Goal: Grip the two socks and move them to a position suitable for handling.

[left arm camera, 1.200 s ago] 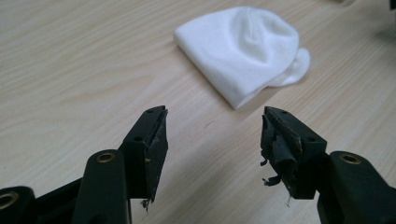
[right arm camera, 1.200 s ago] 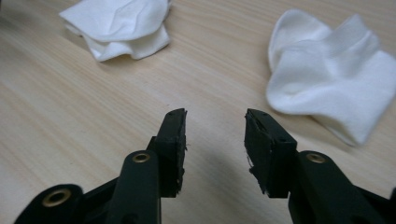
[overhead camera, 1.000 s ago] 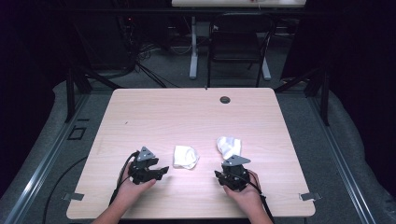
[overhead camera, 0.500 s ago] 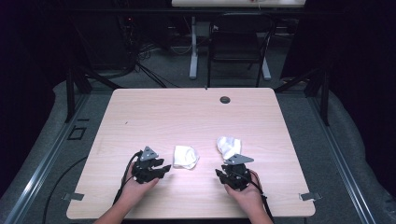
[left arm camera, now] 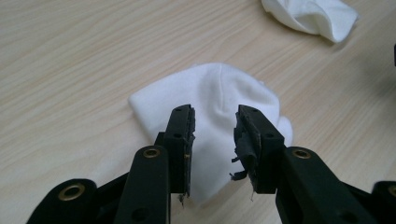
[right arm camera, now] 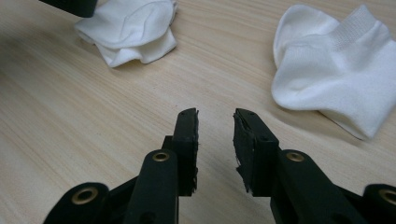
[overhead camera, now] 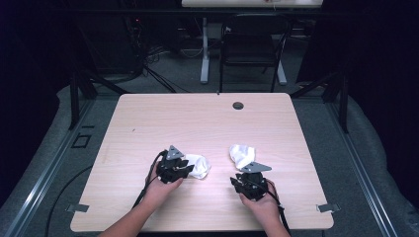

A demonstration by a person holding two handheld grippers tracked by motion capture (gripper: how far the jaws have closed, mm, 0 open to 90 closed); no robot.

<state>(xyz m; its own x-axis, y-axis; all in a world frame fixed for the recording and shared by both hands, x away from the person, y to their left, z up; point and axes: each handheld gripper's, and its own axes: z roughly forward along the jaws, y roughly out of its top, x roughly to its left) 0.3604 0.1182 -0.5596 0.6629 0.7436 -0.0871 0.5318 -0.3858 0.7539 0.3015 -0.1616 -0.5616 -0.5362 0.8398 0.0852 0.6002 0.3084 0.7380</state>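
Two white socks lie on the wooden table (overhead camera: pixel 197 123). One sock (overhead camera: pixel 199 166) (left arm camera: pixel 219 100) (right arm camera: pixel 130 28) is crumpled near the front middle. My left gripper (overhead camera: pixel 185 169) (left arm camera: pixel 215 119) hovers over it, open, with the cloth showing in the gap between its jaws. The other sock (overhead camera: pixel 242 154) (right arm camera: pixel 331 70) (left arm camera: pixel 313 16), with a ribbed cuff, lies to the right. My right gripper (overhead camera: pixel 243 180) (right arm camera: pixel 215 121) is open above bare wood, just short of that sock, holding nothing.
A round grommet hole (overhead camera: pixel 238 105) sits near the table's far edge. Cables trail from both grippers off the front edge. Beyond the table stand a dark chair (overhead camera: pixel 249 49) and a desk leg (overhead camera: pixel 204 49) on grey floor.
My left gripper has moved right, up to the crumpled sock. The right gripper has barely shifted.
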